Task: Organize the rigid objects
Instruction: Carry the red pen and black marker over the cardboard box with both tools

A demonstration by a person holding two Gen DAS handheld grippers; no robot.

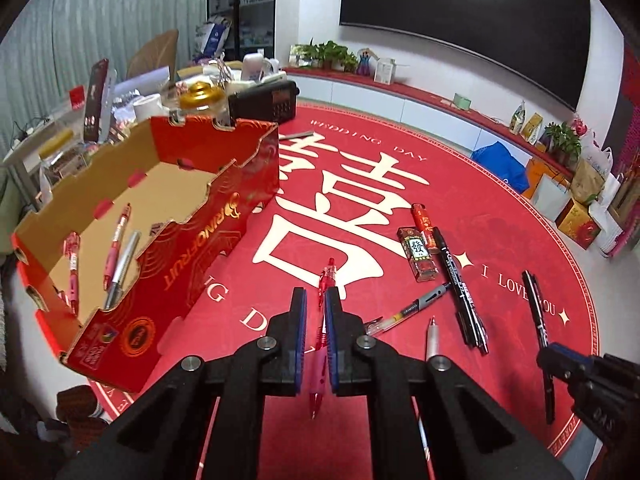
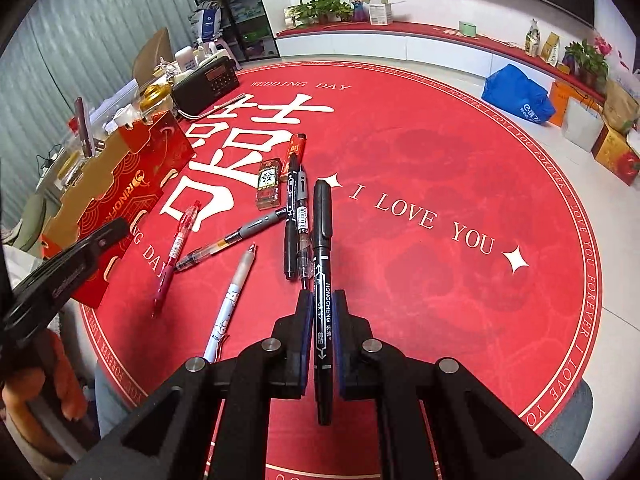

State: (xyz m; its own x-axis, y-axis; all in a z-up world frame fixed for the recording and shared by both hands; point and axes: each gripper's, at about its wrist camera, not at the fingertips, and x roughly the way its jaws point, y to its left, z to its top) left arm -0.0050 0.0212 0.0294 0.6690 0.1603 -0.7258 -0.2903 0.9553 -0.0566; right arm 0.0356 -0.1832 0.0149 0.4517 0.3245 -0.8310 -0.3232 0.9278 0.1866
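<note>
Two pens are in hand at once. The left hand-held gripper [image 1: 315, 300], at the lower centre of its frame, has its pads closed on a red pen [image 1: 320, 344] that runs lengthwise between them, tip towards the camera. The right hand-held gripper [image 2: 322, 304] is likewise clamped on a black marker [image 2: 322, 264], cap end pointing away.

By my reading this is the carry step: both pens look lifted off the red round mat [image 2: 440, 160] and are due for the red cardboard box [image 1: 192, 256] at the left of the left wrist frame. The next move calls for swinging each pen over the box's scalloped near wall, then opening the jaws so it drops flat inside without catching the rim.

Three pens already lie in the box: two pink-red and one silver. On the mat I count four more pens: a clear one with a grey grip [image 2: 236, 238], a white one [image 2: 232, 300] and two dark ones side by side [image 2: 296, 220]. Also there are one small patterned box [image 2: 267, 184] and one orange-red stick [image 2: 295, 148].
</note>
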